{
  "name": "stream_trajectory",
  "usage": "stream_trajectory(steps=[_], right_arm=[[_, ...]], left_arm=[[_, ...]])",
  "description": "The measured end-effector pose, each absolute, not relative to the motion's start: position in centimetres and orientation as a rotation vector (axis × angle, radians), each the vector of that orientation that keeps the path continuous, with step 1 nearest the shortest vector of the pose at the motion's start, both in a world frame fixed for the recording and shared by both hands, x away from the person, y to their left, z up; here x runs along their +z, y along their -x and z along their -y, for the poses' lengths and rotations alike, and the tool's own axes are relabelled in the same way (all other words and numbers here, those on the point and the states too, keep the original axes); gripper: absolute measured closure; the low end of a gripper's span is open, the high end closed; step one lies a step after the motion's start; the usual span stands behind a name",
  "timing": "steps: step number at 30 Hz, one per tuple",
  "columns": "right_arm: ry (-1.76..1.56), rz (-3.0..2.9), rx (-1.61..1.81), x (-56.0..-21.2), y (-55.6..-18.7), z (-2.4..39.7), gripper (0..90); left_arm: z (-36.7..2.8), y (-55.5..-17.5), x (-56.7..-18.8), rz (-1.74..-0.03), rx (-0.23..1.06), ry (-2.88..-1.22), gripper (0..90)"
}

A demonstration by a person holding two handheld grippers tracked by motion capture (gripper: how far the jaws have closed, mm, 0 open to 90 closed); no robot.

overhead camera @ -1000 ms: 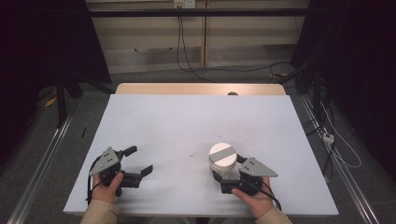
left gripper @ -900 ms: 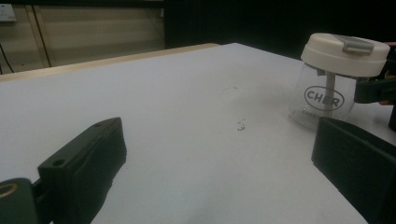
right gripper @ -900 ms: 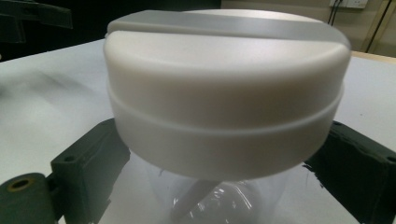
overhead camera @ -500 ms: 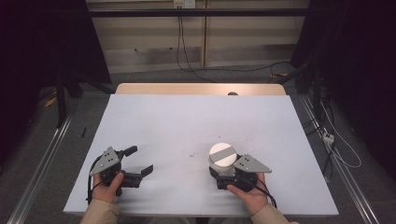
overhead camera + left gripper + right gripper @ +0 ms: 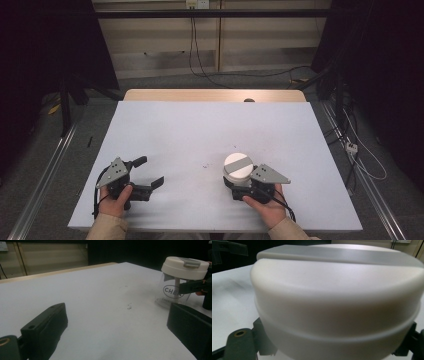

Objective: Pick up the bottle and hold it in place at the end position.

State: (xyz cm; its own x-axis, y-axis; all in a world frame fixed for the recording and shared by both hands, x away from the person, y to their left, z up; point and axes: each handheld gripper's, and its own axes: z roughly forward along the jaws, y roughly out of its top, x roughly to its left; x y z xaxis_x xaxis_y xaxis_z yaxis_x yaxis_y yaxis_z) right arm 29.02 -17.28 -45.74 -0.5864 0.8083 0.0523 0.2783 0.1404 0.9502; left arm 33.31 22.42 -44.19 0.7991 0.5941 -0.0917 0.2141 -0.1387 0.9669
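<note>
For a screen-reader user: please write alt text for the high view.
A person's right tool grips a clear jar with a white lid near the front of a white table. The left tool rests open on the table, apart from the jar.

Counter (image 5: 210,135): white top, a wooden edge showing along its far side. Left claw (image 5: 148,172): near the counter's front-left corner, held by the left hand (image 5: 116,199), jaws spread apart with bare counter between them. Right claw (image 5: 235,181): near the front, right of centre, held by the right hand (image 5: 265,205). A round white-lidded container (image 5: 237,166) with a grey bar across its lid stands at the right claw's jaws; grip cannot be judged from above. Cables (image 5: 200,55) trail over the floor beyond the counter.
</note>
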Motion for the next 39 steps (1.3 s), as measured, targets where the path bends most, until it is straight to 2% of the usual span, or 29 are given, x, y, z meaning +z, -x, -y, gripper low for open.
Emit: stream_trajectory(steps=[15, 39], right_arm=[[-1.024, -1.916, 1.487, -45.0, -29.5, 18.1, 18.3], [-1.012, -1.868, 1.481, -43.9, -32.2, 17.5, 18.3]], left_arm=[[-22.4, -33.3, -44.2, -0.636, 0.371, -1.713, 2.8], [-22.4, -33.4, -44.2, -0.634, 0.366, -1.710, 2.8]])
